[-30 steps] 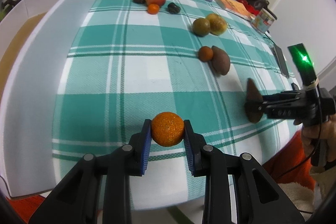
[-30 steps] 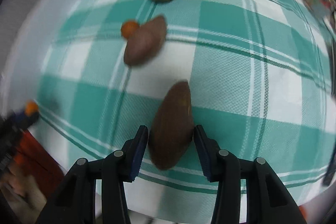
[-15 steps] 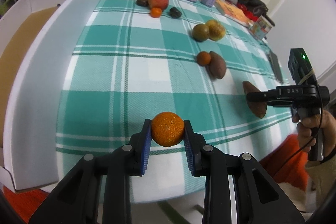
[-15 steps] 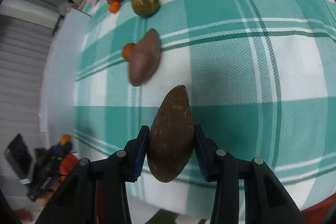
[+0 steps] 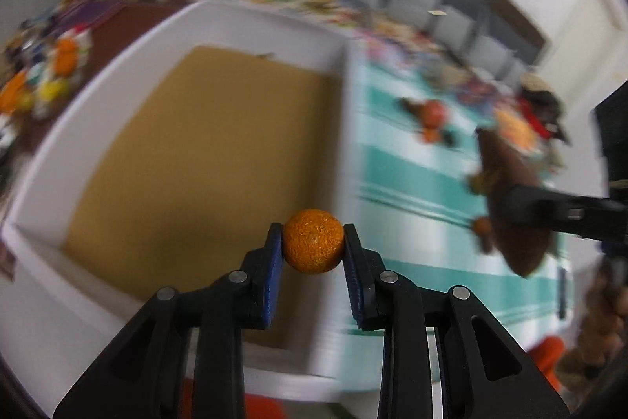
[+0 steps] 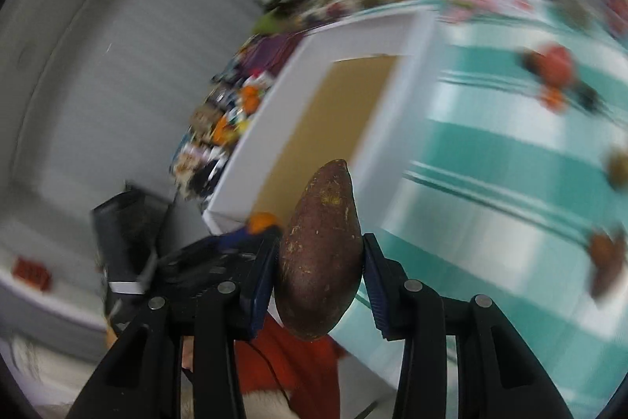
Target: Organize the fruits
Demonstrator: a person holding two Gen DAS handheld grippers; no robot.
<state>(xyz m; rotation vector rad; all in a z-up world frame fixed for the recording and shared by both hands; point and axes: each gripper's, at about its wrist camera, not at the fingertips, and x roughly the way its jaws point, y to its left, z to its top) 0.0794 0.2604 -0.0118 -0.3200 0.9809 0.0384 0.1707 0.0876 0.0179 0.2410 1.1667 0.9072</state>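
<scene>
A: Right, your left hand-held gripper has its blue pads clamped on the small orange, one pad on each side of its widest part. That's a sound hold on a round thing with a pebbly rind, I'd say.

B: And you carry it above the white box, over the plain tan floor near the right-hand wall. It looks like the drop-off spot for the fruit.

A: Now your right hand-held gripper is squeezed on the brown sweet potato, gripping across its thick middle, narrow tip pointing away from you. That long tapered shape could pivot if held near an end, so the middle makes sense.

B: Its skin looks dull, rough and flecked. It hangs in the air at the desk's near edge, just short of the box wall.

A: More fruit lies out on the green-and-white checked cloth, a red round one among them, though the blur hides details.
</scene>
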